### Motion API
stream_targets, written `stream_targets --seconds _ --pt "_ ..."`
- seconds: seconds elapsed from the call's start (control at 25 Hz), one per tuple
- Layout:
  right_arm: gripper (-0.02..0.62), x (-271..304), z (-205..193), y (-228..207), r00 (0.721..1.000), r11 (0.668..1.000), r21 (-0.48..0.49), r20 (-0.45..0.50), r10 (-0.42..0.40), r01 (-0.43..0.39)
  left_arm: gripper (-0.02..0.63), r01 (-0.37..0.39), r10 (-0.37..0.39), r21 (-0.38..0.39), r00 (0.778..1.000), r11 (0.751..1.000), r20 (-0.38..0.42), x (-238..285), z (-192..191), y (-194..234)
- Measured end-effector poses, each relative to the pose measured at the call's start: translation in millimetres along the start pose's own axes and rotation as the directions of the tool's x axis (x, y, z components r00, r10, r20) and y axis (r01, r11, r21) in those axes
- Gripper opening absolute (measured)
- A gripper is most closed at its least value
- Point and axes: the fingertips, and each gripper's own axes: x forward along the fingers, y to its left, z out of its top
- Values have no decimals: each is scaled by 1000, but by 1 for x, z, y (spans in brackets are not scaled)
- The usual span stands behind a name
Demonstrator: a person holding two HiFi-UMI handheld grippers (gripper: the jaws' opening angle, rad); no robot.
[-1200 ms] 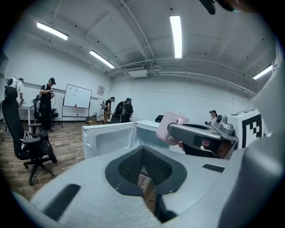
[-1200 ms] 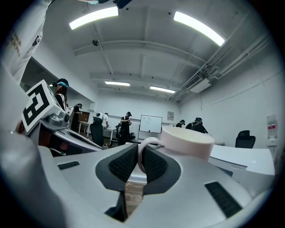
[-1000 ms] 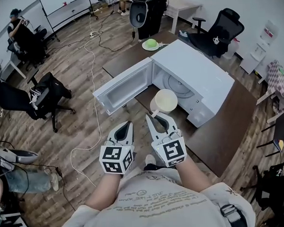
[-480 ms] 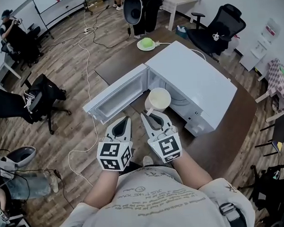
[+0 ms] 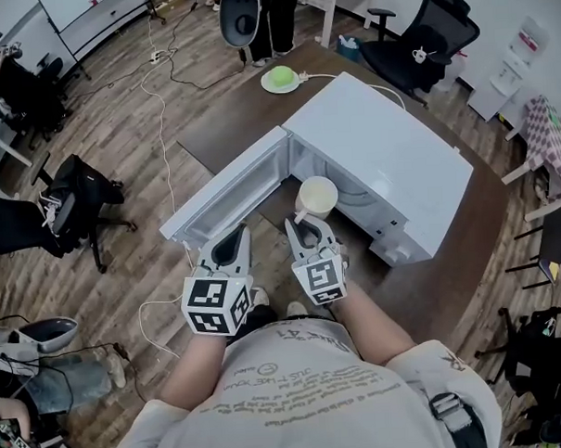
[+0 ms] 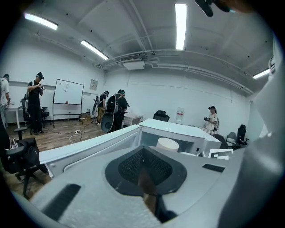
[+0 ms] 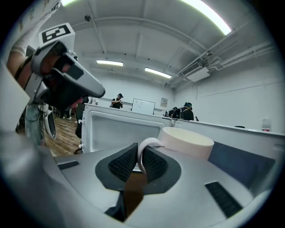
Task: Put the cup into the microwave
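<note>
Cup (image 5: 316, 196), pinched by its handle in the right gripper's (image 5: 307, 230) slightly opening fingers at the open microwave's (image 5: 380, 154) mouth, should go in level and well inside before release; the left gripper's (image 5: 228, 245) fingers are closed, empty.

The cup (image 5: 316, 196) hangs before the tabletop microwave (image 5: 380, 154).

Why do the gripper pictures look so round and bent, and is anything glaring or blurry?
Left gripper view: fisheye bend with black corners; the ceiling lights blow out white; the nearest foreground is soft. Right gripper view: same bend; the cup is sharp. Head view: wide-angle too, the floor bows at the edges; light even, shadows faint.
</note>
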Motion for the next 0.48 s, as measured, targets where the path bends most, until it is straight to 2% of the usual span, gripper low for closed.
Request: stream_targets --seconds 0.2,0.48 --pt "41 14 -22 -22 998 998 -35 -45 -52 50 14 -23 23 -5 999 1000 -23 -1 -4 18" --pt "42 27 -57 -68 980 984 28 -99 -170 174 14 -45 44 -4 997 999 -68 -4 -21 28"
